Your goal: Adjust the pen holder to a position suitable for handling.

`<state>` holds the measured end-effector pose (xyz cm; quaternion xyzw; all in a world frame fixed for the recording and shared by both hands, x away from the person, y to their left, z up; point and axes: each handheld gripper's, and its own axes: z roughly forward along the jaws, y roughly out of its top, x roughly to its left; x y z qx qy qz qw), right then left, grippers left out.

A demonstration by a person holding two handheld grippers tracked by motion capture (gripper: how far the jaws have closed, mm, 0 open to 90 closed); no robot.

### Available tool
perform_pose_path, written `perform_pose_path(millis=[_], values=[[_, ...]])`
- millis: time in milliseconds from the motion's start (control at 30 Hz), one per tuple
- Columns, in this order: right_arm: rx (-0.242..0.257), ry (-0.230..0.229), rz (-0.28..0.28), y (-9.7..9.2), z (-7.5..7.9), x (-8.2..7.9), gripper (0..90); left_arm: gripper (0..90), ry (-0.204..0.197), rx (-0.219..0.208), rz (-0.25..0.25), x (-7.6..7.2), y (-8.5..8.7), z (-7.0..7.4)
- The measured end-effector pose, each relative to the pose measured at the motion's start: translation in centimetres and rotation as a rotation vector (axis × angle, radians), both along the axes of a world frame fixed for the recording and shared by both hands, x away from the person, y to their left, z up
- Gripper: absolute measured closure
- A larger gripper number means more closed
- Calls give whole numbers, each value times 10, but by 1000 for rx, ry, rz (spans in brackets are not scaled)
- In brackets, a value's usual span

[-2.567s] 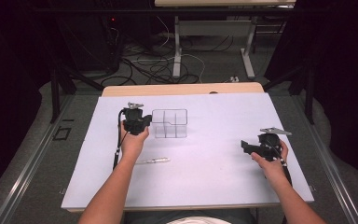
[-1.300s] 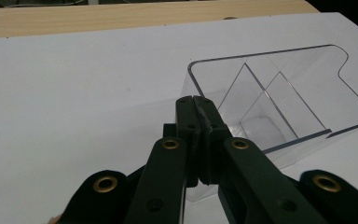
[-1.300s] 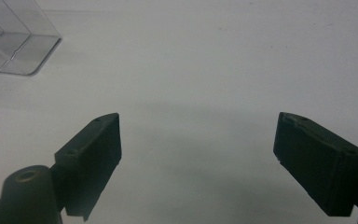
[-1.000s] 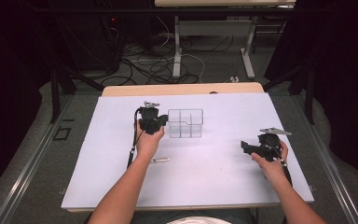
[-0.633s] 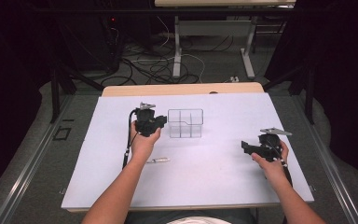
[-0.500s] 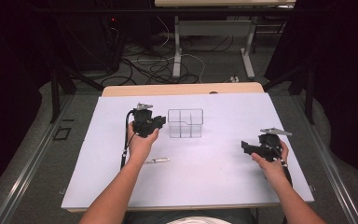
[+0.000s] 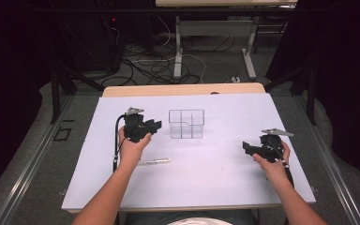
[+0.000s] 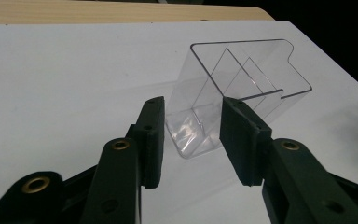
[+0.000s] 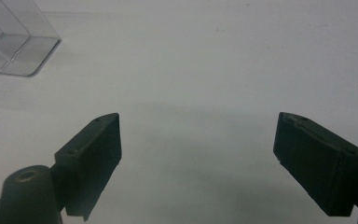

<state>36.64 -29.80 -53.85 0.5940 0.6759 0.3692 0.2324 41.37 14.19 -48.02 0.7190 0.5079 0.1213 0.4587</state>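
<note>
We see a table covered by a white sheet, with a strip of bare wood along its far edge. A clear plastic organiser box with inner dividers stands upright on the sheet, slightly left of centre and towards the far side.

The left gripper is held in the person's left hand just to the left of the box, and its jaws point towards the box. In the left gripper view, the left gripper has its jaws spread part way, with a clear gap between the pads. The near corner of the clear plastic organiser box appears through that gap, beyond the jaw tips. The jaws grip nothing, and we cannot tell whether they touch the box.

A slim pen-like object lies flat on the sheet, near the left hand and on the person's side of the box.

The right gripper is held in the right hand near the right edge of the table, well apart from the box, and its jaws point left. In the right gripper view, the right gripper has its jaws spread wide over bare white sheet, and they hold nothing. A corner of the box shows at the upper left of that view.
</note>
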Motion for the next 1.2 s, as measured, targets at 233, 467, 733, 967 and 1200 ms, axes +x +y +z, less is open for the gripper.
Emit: perform_pose_path(millis=[233,467,733,967,1200], values=[[1,-2,0,-1,1,0,147,485,-10,-20,-18,-6,9,-1],[4,-4,-3,-1,1,0,147,411,-38,1,-41,-18,18,0],[6,-3,-2,0,1,-1,147,395,-70,68,-61,-26,28,2],[7,-2,-1,-1,1,1,147,296,-121,116,-73,-31,35,3],[1,-1,3,0,1,1,147,214,-60,98,-54,-31,52,-6]])
